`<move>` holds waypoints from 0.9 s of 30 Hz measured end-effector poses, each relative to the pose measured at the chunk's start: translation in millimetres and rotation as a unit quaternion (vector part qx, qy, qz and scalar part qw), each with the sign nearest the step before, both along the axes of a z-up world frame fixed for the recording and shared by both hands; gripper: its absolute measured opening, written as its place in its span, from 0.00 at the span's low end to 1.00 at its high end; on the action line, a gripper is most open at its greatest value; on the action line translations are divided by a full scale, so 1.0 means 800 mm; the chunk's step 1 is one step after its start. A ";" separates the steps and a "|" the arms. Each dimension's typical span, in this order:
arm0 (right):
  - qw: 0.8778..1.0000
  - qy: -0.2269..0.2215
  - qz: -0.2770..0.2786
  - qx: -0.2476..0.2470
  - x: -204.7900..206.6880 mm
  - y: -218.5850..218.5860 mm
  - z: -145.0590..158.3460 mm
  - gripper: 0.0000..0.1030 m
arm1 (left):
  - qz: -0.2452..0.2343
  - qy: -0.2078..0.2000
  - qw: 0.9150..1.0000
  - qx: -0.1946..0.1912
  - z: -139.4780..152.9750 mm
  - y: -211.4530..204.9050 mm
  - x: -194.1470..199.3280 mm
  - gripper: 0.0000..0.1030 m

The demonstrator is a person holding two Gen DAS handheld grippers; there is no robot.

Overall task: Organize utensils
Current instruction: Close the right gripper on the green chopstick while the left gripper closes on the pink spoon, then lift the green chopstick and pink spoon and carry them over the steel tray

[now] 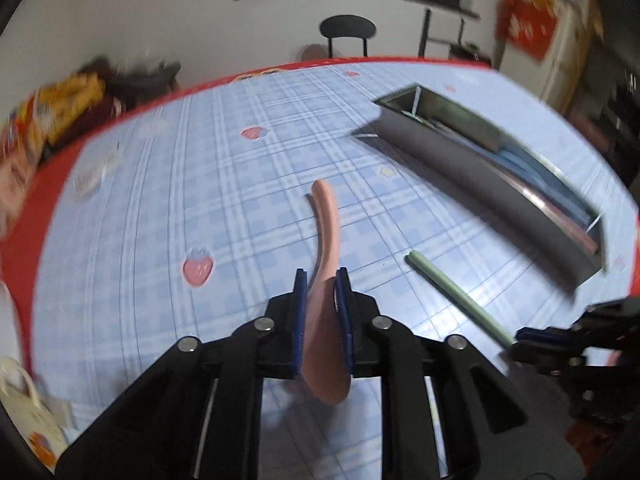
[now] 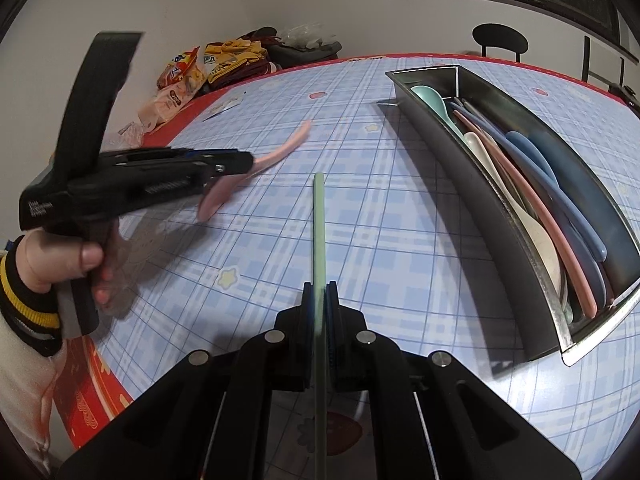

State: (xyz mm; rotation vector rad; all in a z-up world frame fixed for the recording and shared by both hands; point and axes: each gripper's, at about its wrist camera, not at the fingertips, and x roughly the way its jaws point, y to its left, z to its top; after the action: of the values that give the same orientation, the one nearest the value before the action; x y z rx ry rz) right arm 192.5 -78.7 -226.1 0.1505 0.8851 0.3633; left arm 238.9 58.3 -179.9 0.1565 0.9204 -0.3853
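The left tongs [image 1: 323, 312] are closed on a pink spoon [image 1: 326, 240], pinching it near the bowl so the handle juts forward, lifted off the tabletop [image 1: 168, 200]. The right tongs [image 2: 319, 312] clamp a green chopstick [image 2: 319, 224] between their pads, its length pointing straight ahead, probably to slide in lengthwise. Beyond and to the right of both tongs sits the metal tray [image 2: 480, 208], already holding spoons and chopsticks laid along its length. Past it, at the tabletop's far edge, stands a black chair [image 2: 499, 40].

Pink spoon [image 1: 326, 280] and green chopstick [image 2: 319, 240] held above table; metal tray [image 2: 472, 200] holds utensils.
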 end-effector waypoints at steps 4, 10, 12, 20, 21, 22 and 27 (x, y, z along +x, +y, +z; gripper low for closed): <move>1.000 -0.001 0.000 -0.003 0.000 0.001 0.000 0.06 | 0.013 0.002 1.000 -0.003 0.000 0.016 -0.006 0.12; 1.000 -0.003 0.000 -0.008 -0.001 0.003 0.001 0.06 | 0.002 0.013 1.000 0.009 -0.013 0.019 -0.018 0.10; 1.000 -0.003 0.000 -0.010 -0.001 0.004 0.001 0.06 | 0.001 0.018 1.000 -0.002 -0.014 0.022 -0.019 0.10; 1.000 -0.006 0.001 -0.022 -0.002 0.007 0.002 0.06 | -0.007 0.015 1.000 0.002 -0.016 0.013 -0.007 0.25; 1.000 -0.006 0.001 -0.022 -0.002 0.007 0.002 0.06 | -0.007 0.022 1.000 -0.004 -0.018 0.011 -0.002 0.26; 1.000 -0.006 0.001 -0.022 -0.002 0.007 0.002 0.06 | -0.008 0.026 1.000 -0.006 -0.020 0.009 -0.001 0.27; 1.000 -0.007 0.002 -0.024 -0.001 0.008 0.002 0.06 | -0.015 0.020 1.000 0.009 -0.024 -0.001 0.000 0.24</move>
State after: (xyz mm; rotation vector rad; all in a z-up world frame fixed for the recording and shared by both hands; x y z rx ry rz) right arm 191.4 -72.4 -224.7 0.1013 0.8800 0.3454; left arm 239.2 57.1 -199.2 0.1808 0.9618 -0.4089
